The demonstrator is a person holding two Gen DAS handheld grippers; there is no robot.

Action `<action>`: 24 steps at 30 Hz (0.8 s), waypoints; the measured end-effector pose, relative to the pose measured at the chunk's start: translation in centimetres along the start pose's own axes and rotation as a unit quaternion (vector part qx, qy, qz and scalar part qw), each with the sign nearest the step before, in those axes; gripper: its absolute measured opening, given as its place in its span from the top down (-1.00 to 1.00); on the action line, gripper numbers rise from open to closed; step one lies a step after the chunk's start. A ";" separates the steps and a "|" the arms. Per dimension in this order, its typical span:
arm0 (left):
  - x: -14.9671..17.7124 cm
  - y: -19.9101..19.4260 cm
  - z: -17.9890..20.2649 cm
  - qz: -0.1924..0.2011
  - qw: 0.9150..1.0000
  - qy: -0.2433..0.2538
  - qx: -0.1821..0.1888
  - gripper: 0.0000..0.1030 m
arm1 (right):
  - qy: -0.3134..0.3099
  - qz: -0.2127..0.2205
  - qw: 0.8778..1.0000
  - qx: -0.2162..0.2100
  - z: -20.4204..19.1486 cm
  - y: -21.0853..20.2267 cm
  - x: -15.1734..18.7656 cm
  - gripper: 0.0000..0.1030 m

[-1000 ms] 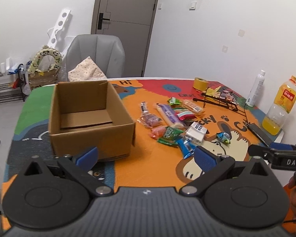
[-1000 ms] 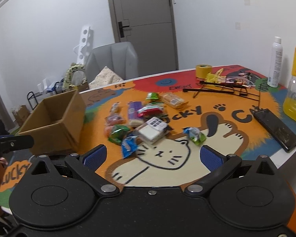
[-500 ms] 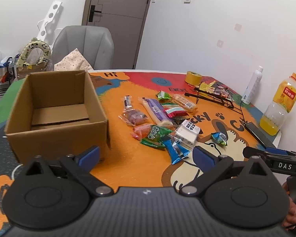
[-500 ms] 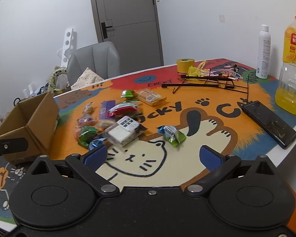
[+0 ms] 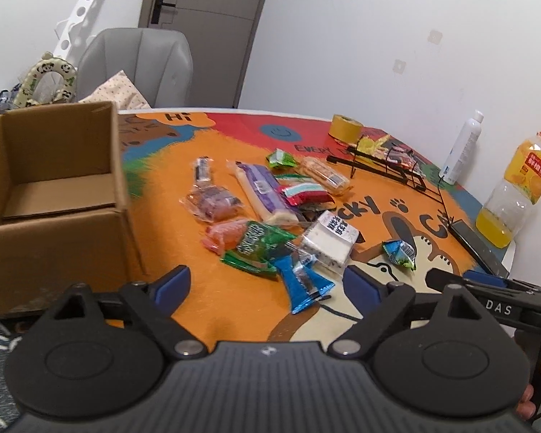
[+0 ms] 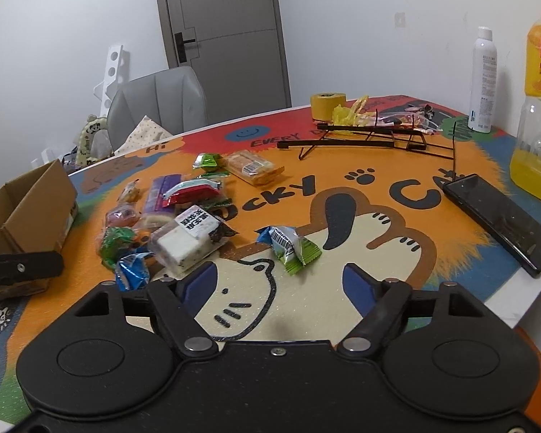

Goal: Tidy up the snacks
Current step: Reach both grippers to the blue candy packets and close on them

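Left view: left gripper jaws spread, empty; box interior visible. Right view: right gripper likewise spread, empty; phone fully shown; snack pile left.

A cartoon-cat mat in orange covers the tabletop. At its right edge lies a black phone, with an orange juice bottle and a white spray bottle standing beyond it by the wall. Farther back sit a black wire rack and a roll of yellow tape — behind the tabletop, a grey chair and a grey door.
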State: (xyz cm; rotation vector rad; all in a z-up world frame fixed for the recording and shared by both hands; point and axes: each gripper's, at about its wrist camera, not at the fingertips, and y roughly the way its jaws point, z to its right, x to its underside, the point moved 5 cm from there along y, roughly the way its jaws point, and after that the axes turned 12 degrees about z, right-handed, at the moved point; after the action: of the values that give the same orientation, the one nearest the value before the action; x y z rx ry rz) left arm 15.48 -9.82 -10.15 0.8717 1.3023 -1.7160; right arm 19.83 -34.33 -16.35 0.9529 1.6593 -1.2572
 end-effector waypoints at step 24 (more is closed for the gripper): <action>2.4 7.4 1.9 -0.064 0.998 -0.014 -0.004 -0.07 | -0.018 -0.030 0.999 -0.003 0.8 5.5 -0.1 -0.18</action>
State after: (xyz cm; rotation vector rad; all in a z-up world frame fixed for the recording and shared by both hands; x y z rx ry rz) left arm 20.92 -13.31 -14.98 0.7712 1.3706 -1.8154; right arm 25.01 -33.94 -18.32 0.8775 1.6742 -1.3006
